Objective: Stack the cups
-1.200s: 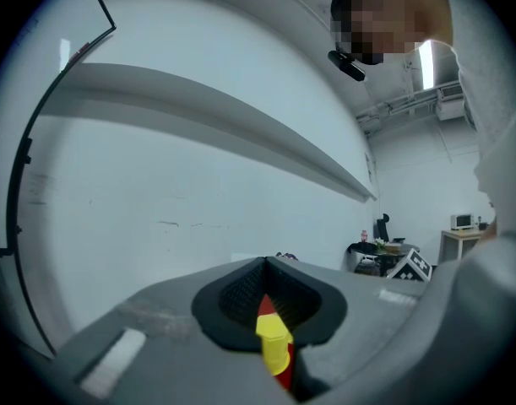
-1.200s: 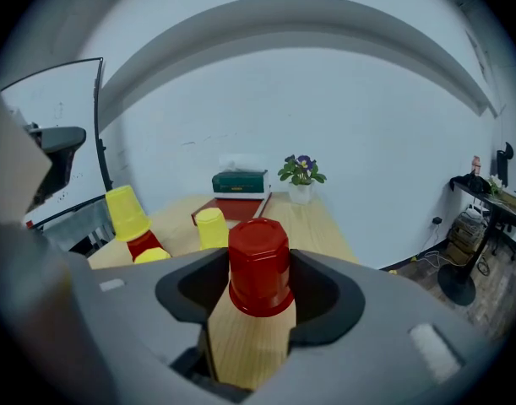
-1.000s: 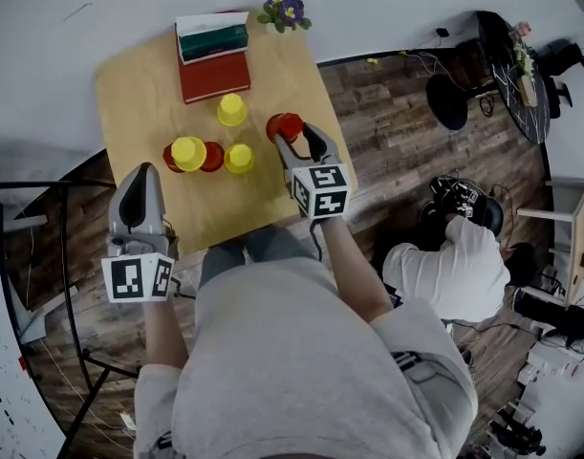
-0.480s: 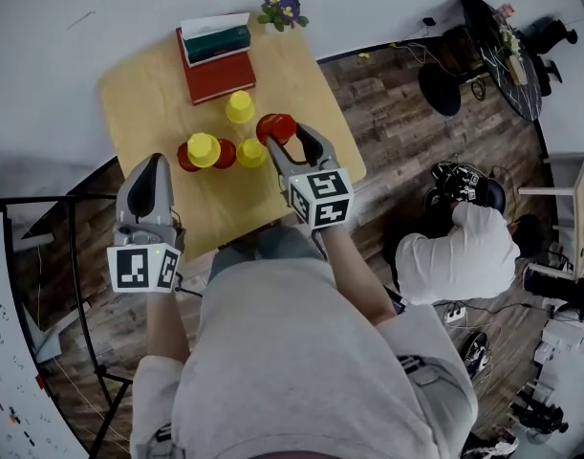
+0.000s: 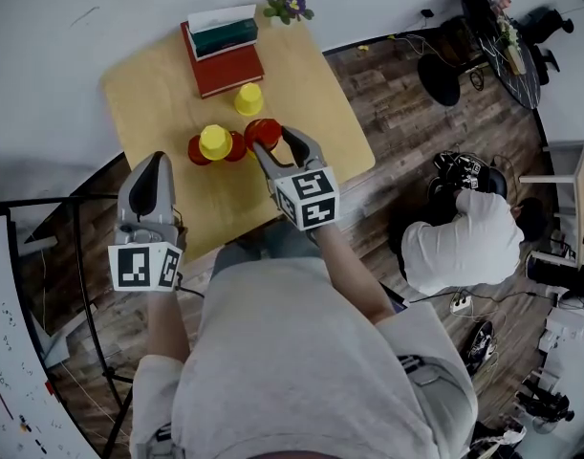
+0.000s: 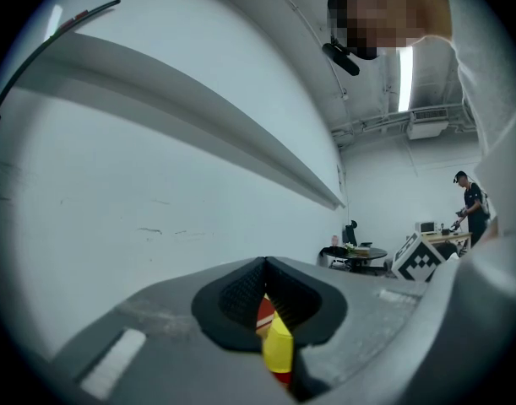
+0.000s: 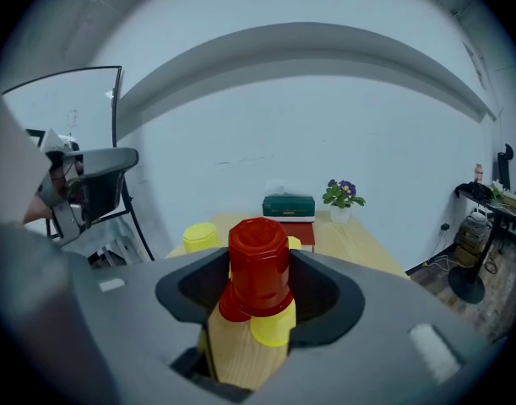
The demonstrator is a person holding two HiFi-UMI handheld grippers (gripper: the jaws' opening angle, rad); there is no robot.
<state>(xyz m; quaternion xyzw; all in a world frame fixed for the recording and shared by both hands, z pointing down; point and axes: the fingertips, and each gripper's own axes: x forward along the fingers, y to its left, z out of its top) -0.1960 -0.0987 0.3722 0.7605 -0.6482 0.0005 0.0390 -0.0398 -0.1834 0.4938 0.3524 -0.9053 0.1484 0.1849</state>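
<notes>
An upturned red cup [image 7: 258, 264] sits between the jaws of my right gripper [image 7: 259, 289], which is shut on its sides. It is over a yellow cup [image 7: 274, 327], whose lower part shows under the red rim. In the head view this red cup [image 5: 263, 132] hides that yellow cup, with the right gripper [image 5: 272, 142] around it. To the left, a yellow cup [image 5: 215, 142] tops a cluster of red cups [image 5: 196, 151]. Another yellow cup [image 5: 248, 98] stands alone further back. My left gripper [image 5: 156, 165] is shut and holds nothing, near the table's front left edge.
A red book [image 5: 229, 65] with a green box [image 5: 220, 34] on it lies at the back of the wooden table [image 5: 148, 94]. A small potted flower [image 5: 290, 3] stands at the back right corner. A person in white [image 5: 459, 247] crouches on the floor to the right.
My right gripper has carried the red cup to the left, over the yellow cup that stood in front of it. The left gripper has stayed where it was.
</notes>
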